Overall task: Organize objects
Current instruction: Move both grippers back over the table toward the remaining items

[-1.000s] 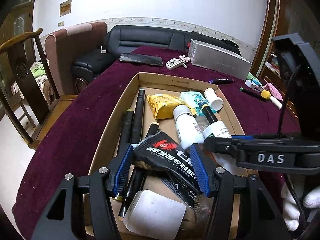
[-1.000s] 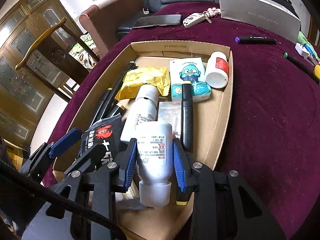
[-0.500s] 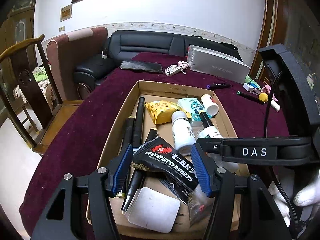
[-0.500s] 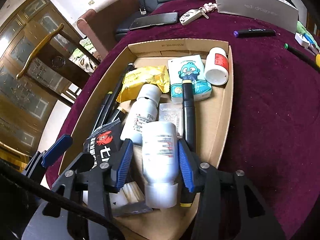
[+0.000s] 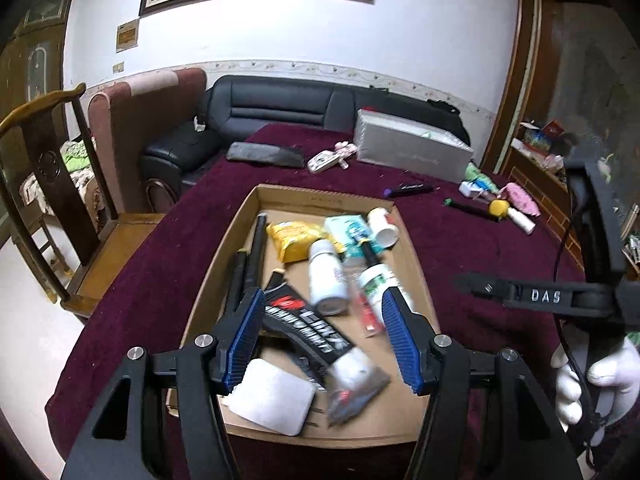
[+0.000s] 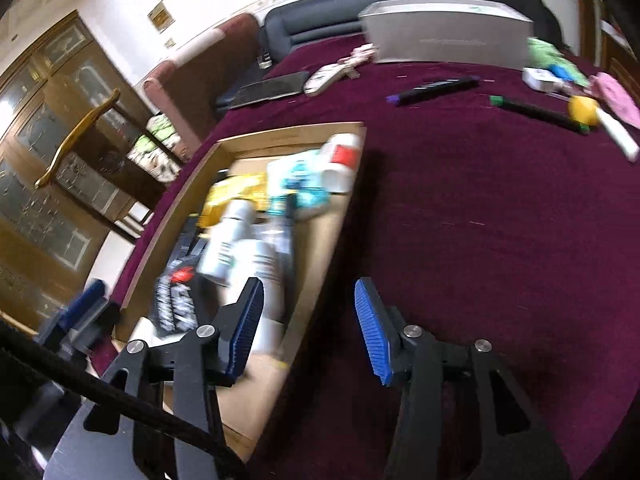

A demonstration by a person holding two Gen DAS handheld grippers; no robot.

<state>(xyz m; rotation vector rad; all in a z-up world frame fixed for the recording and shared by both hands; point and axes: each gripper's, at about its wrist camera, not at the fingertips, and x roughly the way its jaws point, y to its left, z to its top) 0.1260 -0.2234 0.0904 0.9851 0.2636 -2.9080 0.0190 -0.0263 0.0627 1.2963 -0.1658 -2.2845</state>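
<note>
A cardboard tray (image 5: 416,280) on maroon cloth holds two white bottles (image 5: 326,280) (image 5: 380,280), a yellow packet (image 5: 296,240), a teal packet (image 5: 348,228), a small red-labelled bottle (image 5: 384,228), black markers (image 5: 256,248), a black crayfish packet (image 5: 308,328) and a white pad (image 5: 272,396). My left gripper (image 5: 324,292) hangs open above the black packet without pressing it. My right gripper (image 6: 309,284) has its jaws opening and nothing between them. It straddles the tray's right wall (image 6: 320,280), with the white bottle (image 6: 260,264) lying in the tray to its left.
Beyond the tray lie a silver box (image 5: 412,152), a purple-capped marker (image 6: 432,90), a green-capped marker (image 6: 536,110) with a yellow ball (image 6: 582,109), a key fob (image 5: 324,160) and a black case (image 5: 264,154). A wooden chair (image 5: 40,160) stands left. A white-gloved hand (image 5: 592,380) holds the right gripper.
My right gripper let go of the white bottle, opened wider and swung right past the tray's wall. My left gripper rose, still open, with the black packet staying in the tray.
</note>
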